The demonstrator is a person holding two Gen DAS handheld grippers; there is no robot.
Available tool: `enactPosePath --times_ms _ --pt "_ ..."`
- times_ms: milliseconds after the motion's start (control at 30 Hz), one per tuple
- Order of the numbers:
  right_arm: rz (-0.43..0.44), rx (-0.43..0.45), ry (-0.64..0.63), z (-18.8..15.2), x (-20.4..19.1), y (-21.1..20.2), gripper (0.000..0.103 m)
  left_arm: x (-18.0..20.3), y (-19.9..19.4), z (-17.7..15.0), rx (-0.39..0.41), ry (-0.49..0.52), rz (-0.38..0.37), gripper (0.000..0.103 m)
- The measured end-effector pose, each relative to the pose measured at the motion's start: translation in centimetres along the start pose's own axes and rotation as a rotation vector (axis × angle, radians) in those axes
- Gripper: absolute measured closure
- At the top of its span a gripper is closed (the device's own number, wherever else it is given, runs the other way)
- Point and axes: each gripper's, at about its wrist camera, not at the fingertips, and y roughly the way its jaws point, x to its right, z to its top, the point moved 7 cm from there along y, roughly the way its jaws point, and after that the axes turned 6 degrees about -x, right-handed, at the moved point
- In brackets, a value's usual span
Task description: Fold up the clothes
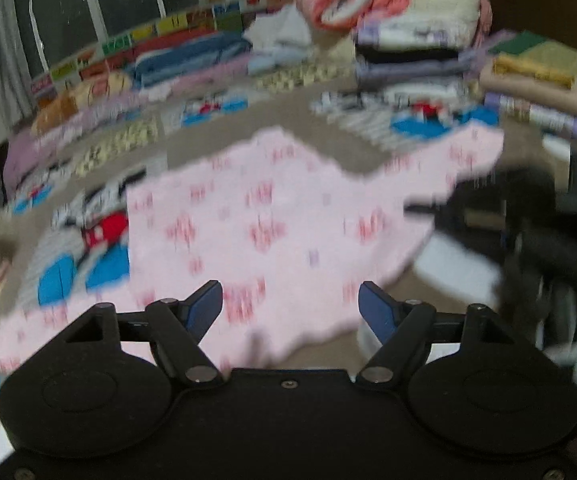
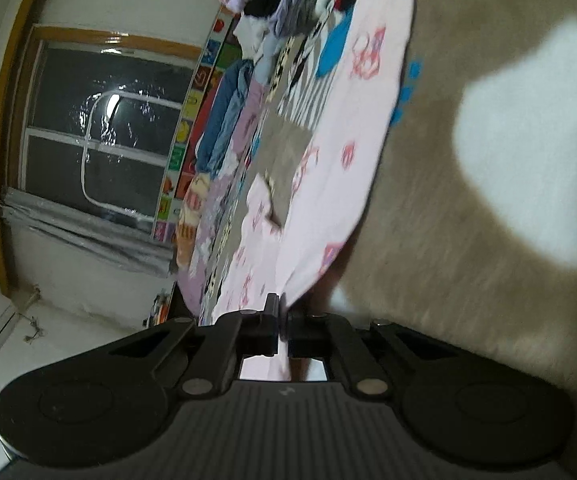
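A beige bed cover with cartoon patches (image 1: 224,148) fills most of both views, and a pale pink cotton garment printed with small red and pink motifs (image 1: 256,216) lies spread across its middle. Behind it, on the far right of the bed, stands a tall stack of folded clothes (image 1: 412,52) topped by a pink bundle. A row of folded blue and purple bedding (image 1: 192,56) lies along the far edge below a dark window (image 1: 100,4).

The left hand-held gripper (image 1: 290,306) hovers above the garment's near edge with its blue-padded jaws wide apart and nothing between them. The right hand-held gripper (image 2: 283,312) has its jaws pressed together on an edge of the pink garment (image 2: 352,128).
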Motion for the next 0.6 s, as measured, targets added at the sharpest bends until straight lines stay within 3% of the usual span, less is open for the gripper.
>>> enactPosePath --times_ms 233,333,500,600 --pt "-0.041 -0.028 -0.149 -0.7 -1.0 0.8 0.097 -0.2 5.3 8.5 0.04 -0.042 -0.005 0.027" --pt "-0.036 -0.034 -0.156 -0.7 -1.1 0.7 0.096 -0.1 8.0 11.8 0.029 -0.073 -0.021 0.027" --pt "-0.031 -0.044 -0.182 -0.9 -1.4 0.9 0.093 0.2 12.2 14.8 -0.029 -0.091 -0.04 0.027" --pt "-0.039 -0.05 -0.195 -0.9 -1.4 0.8 0.101 0.0 15.1 16.0 -0.084 -0.115 -0.045 0.032"
